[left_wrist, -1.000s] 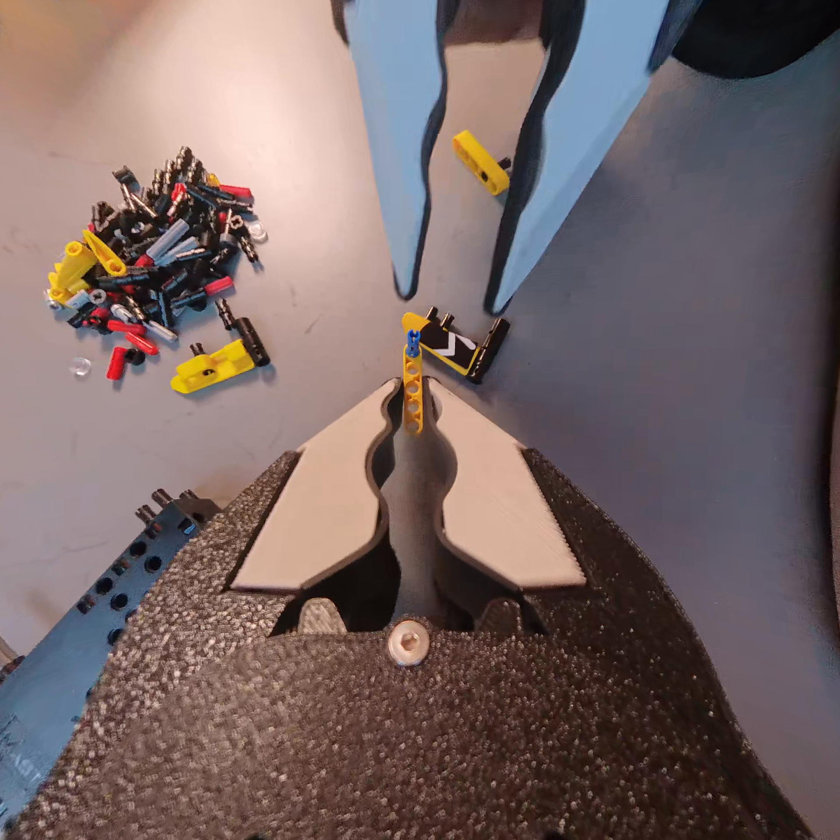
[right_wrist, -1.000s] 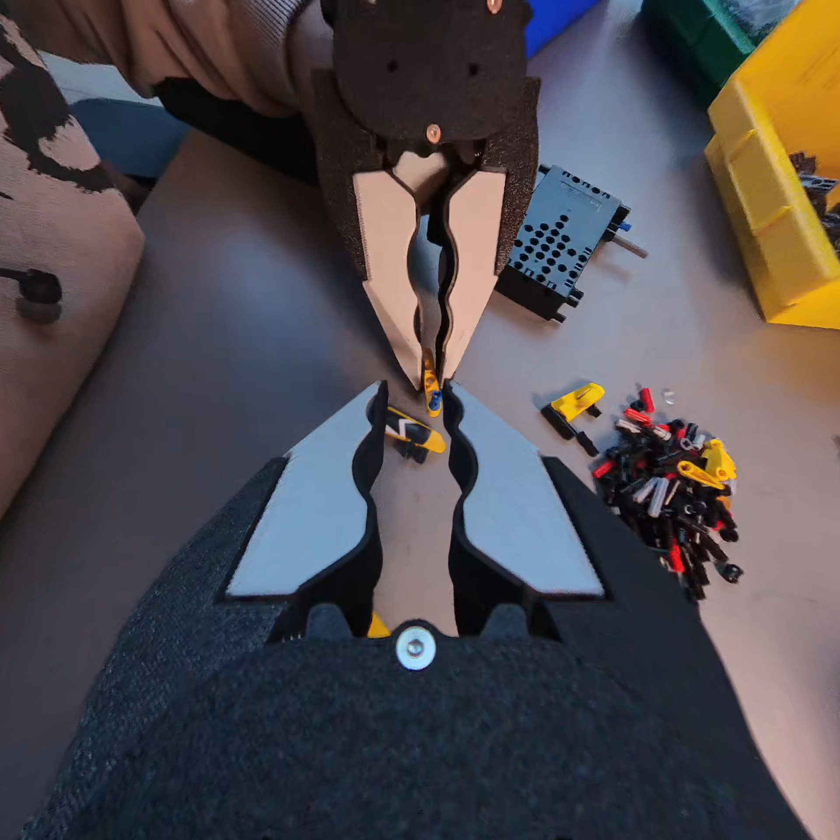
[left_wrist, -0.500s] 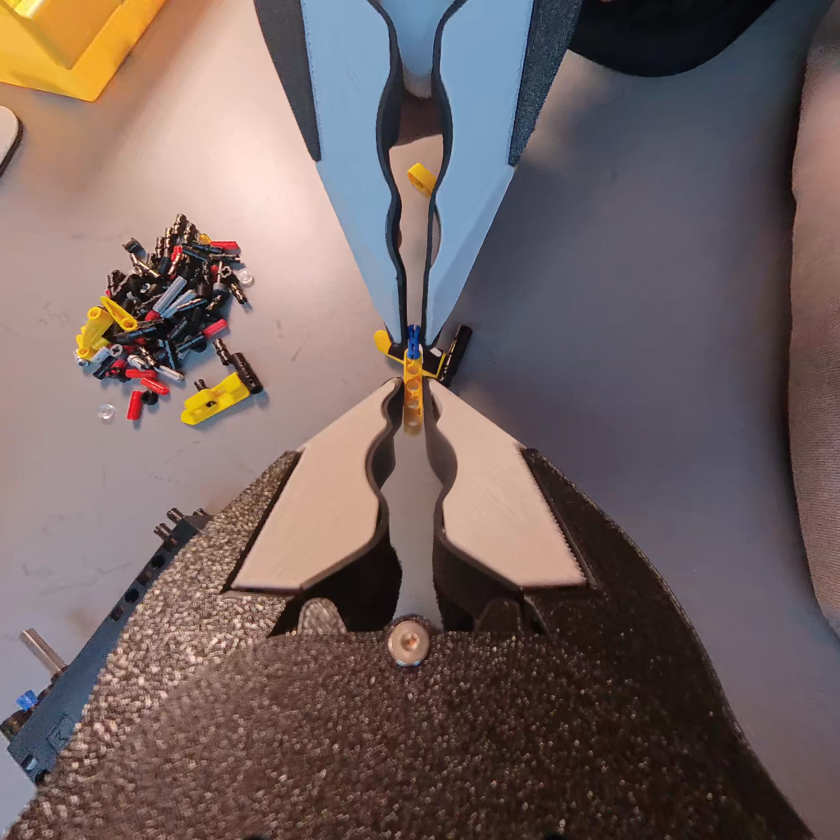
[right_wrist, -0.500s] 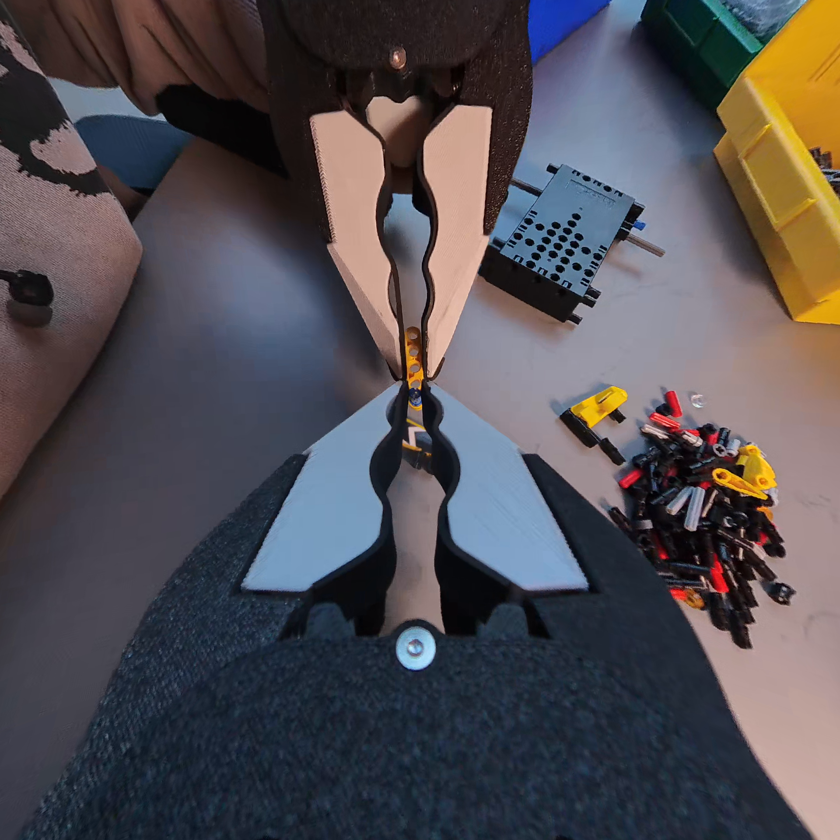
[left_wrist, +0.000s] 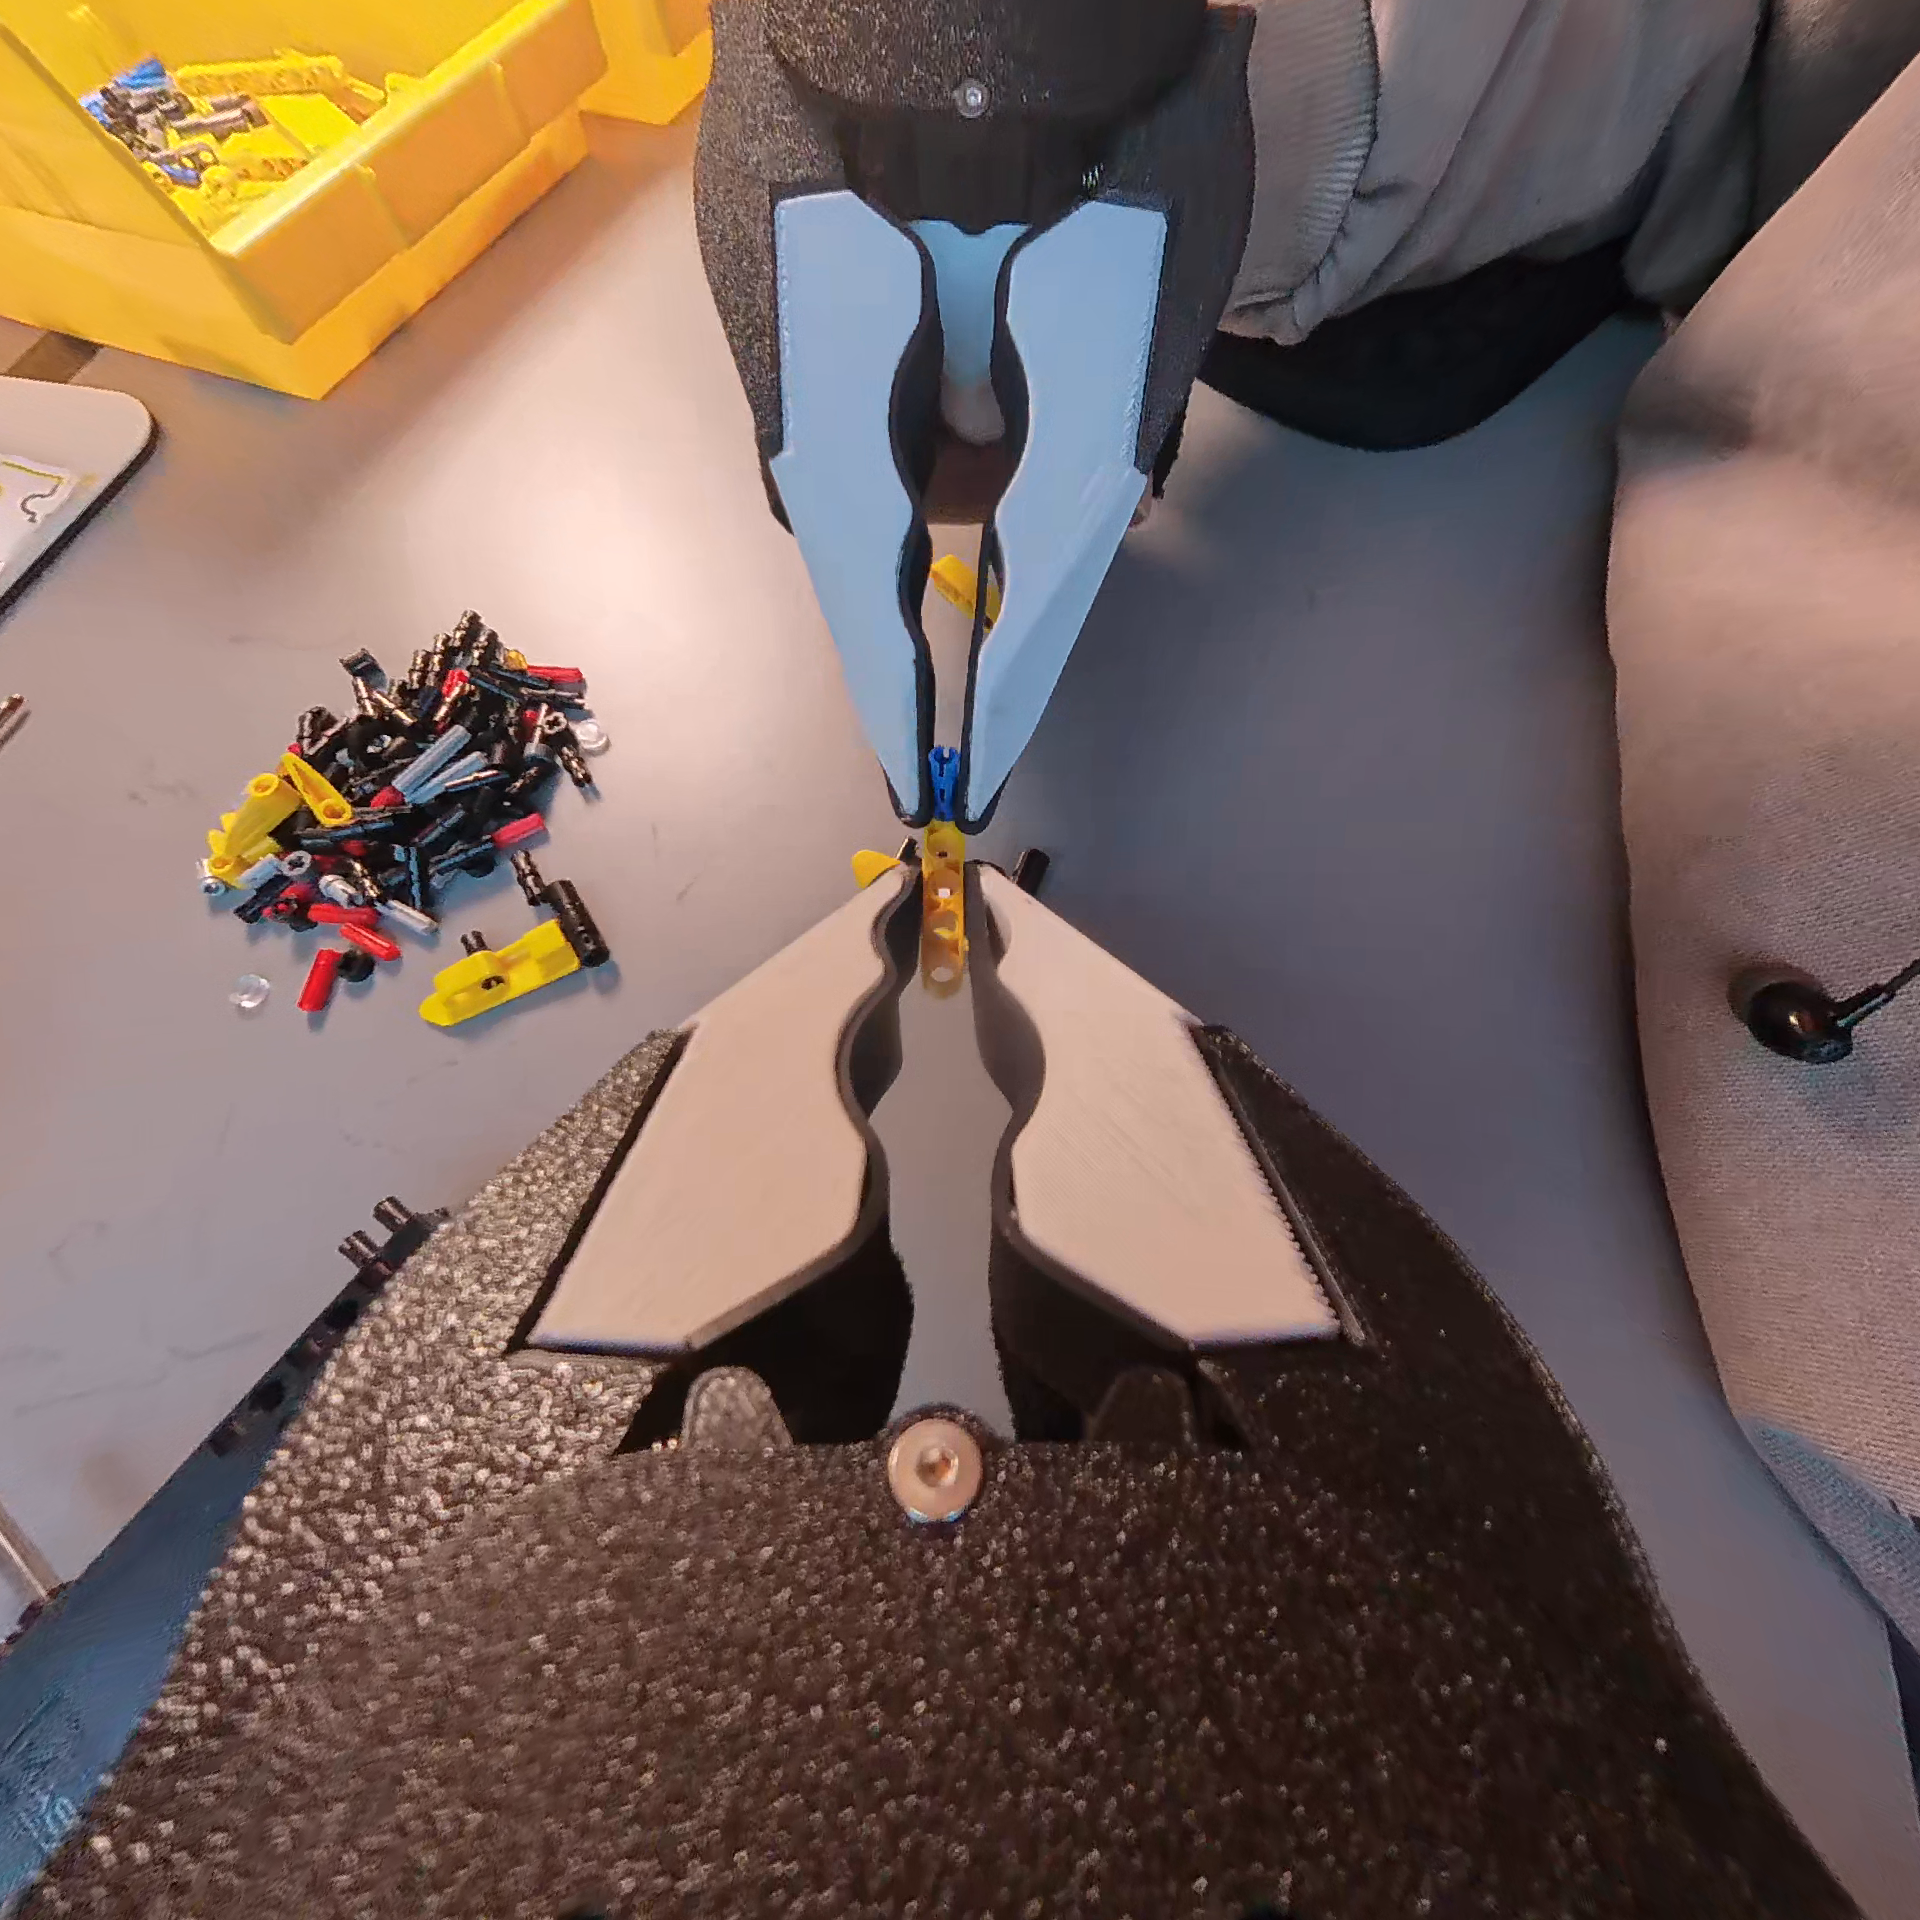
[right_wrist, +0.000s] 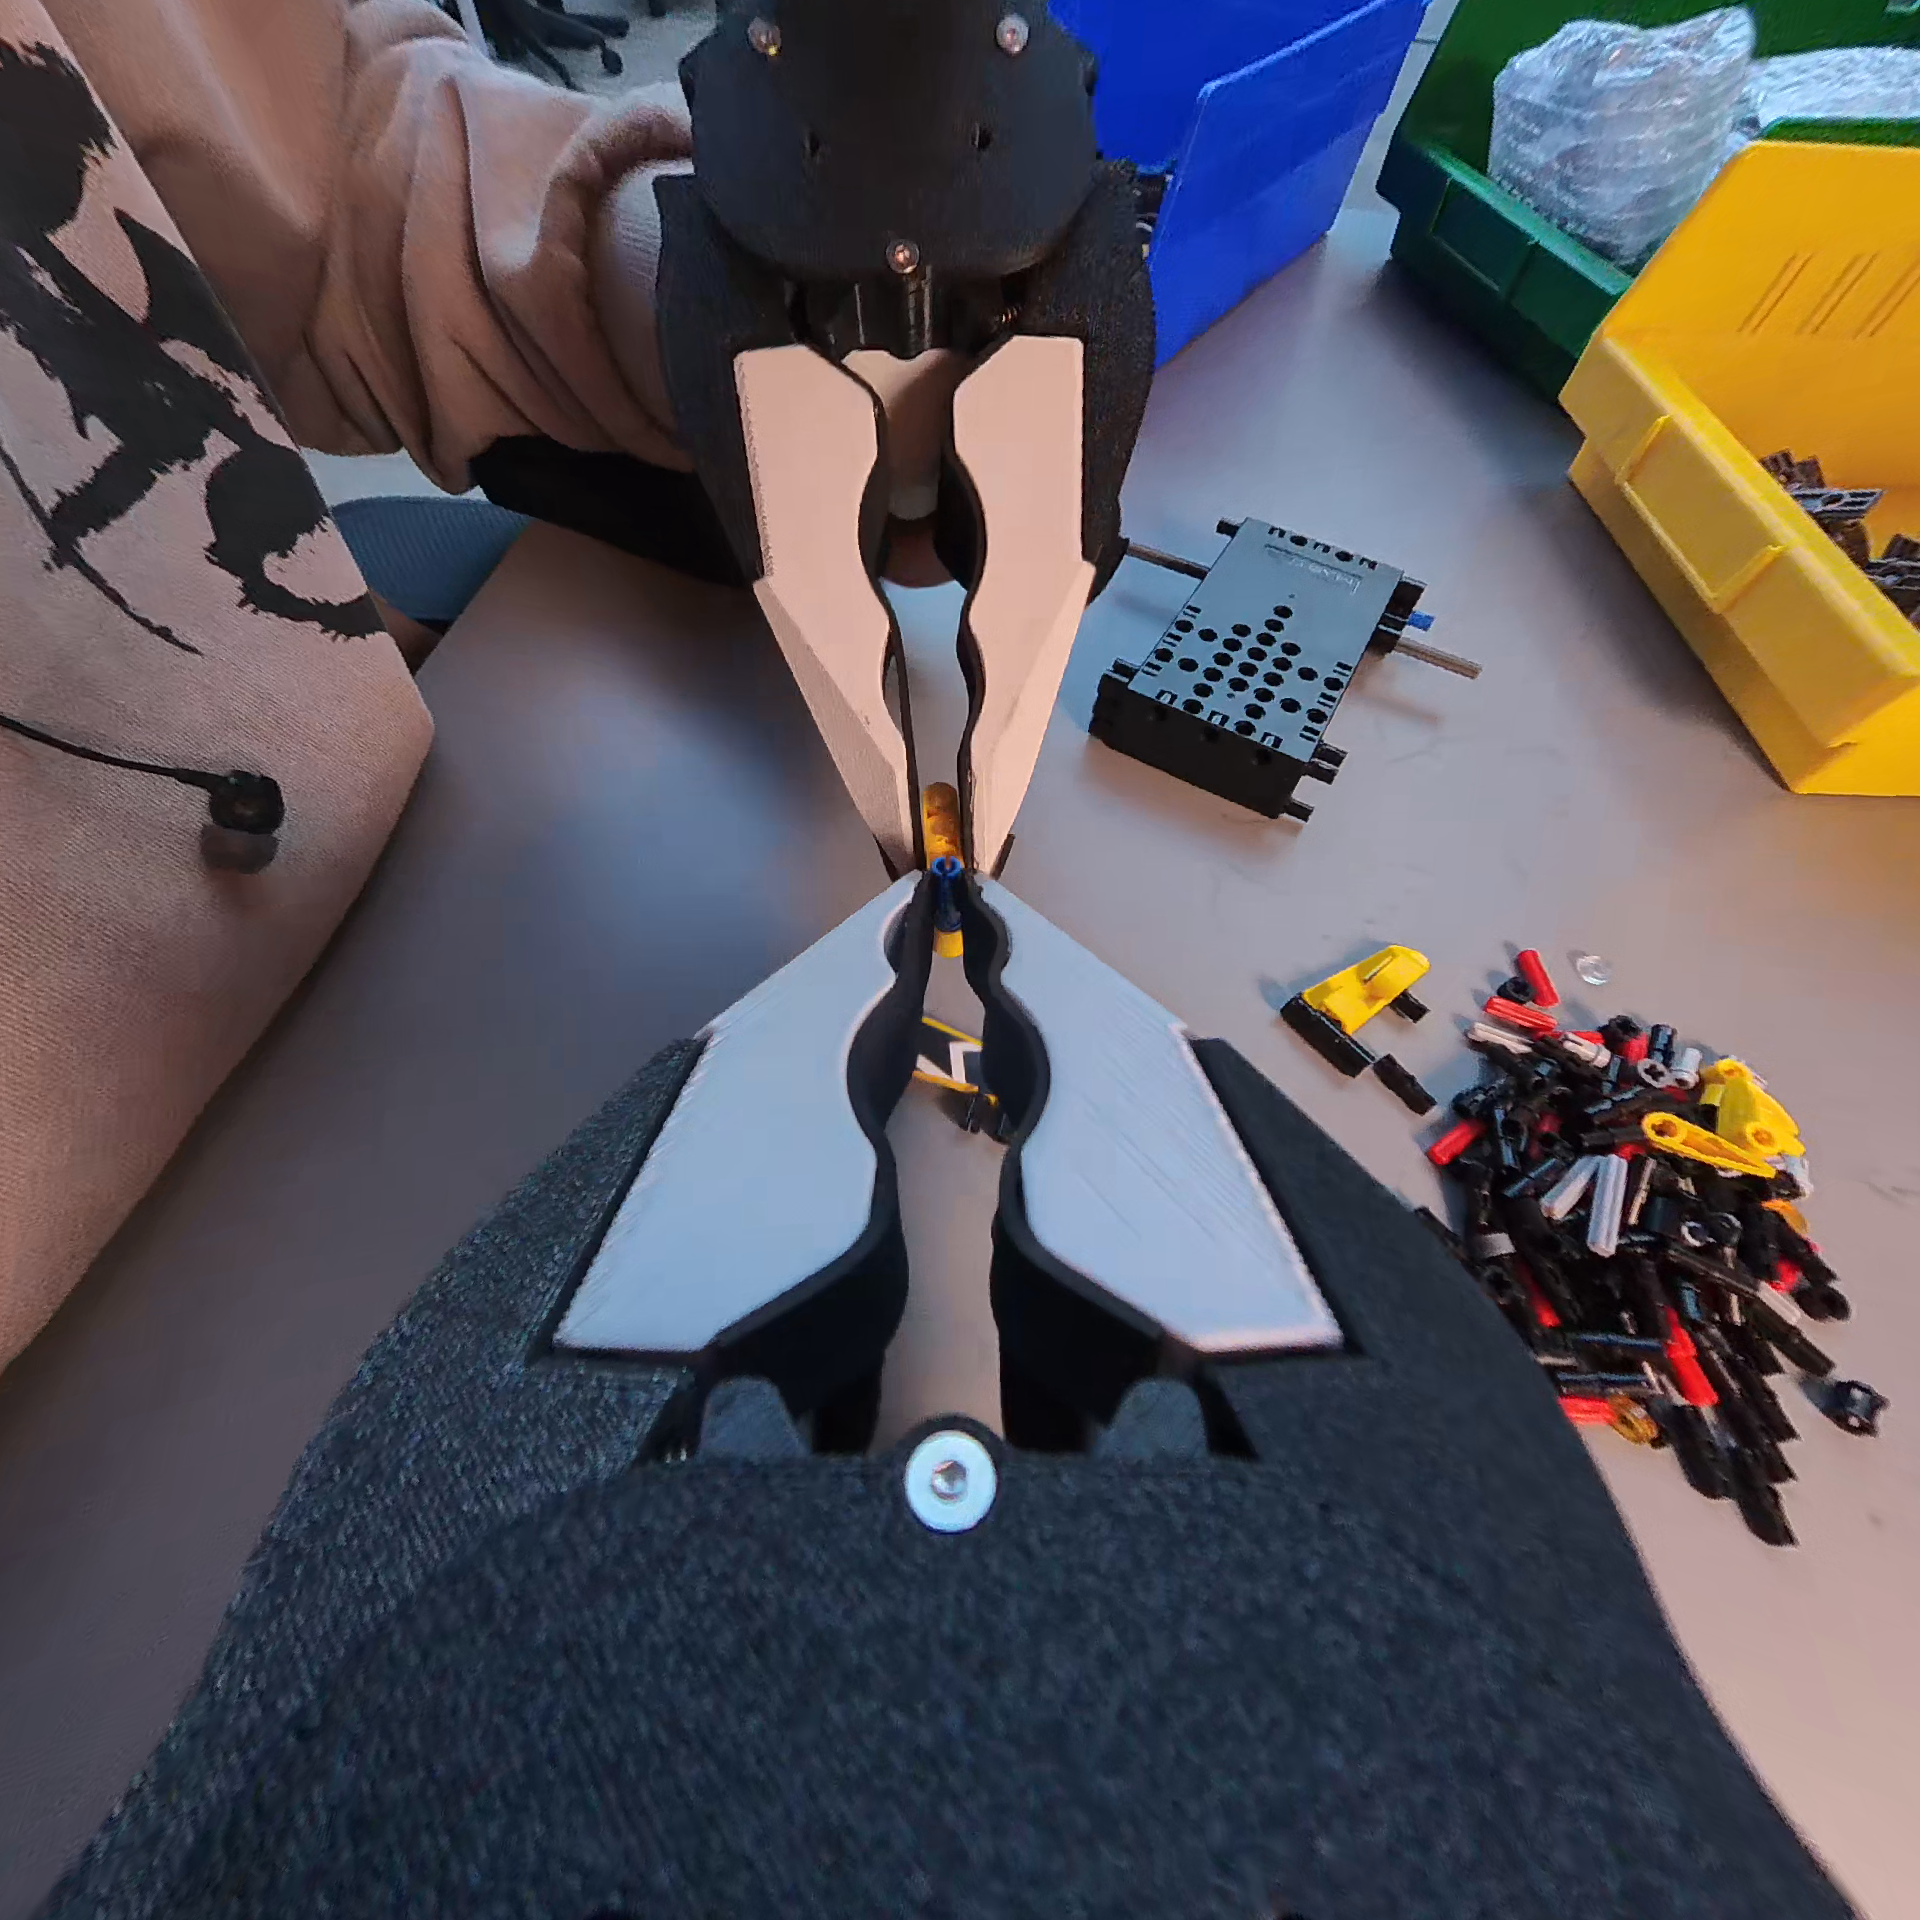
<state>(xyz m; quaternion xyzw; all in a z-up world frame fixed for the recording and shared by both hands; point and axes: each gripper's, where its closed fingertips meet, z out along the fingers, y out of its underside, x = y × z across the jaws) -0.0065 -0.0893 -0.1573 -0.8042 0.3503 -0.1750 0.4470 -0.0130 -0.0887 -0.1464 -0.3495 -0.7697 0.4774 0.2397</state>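
Grey table (left_wrist: 1299, 779): yellow bin (right_wrist: 1766, 499) holds black parts; left claw (left_wrist: 943, 883) grips yellow beam (left_wrist: 943, 925), right claw (right_wrist: 943, 883) pinches blue pin (right_wrist: 943, 883).

Heaped at four o'clock: black, red and yellow pins (right_wrist: 1631, 1195); at two, perforated black box (right_wrist: 1247, 665); farther right, yellow bin (right_wrist: 1714, 582).

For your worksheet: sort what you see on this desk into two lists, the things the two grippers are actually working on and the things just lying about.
In hand:
- yellow holed beam, gripped by the left gripper
- blue pin at the beam's end, gripped by the right gripper

Lying about:
- pile of small parts
- black perforated box
- yellow bin
- yellow-and-black striped piece
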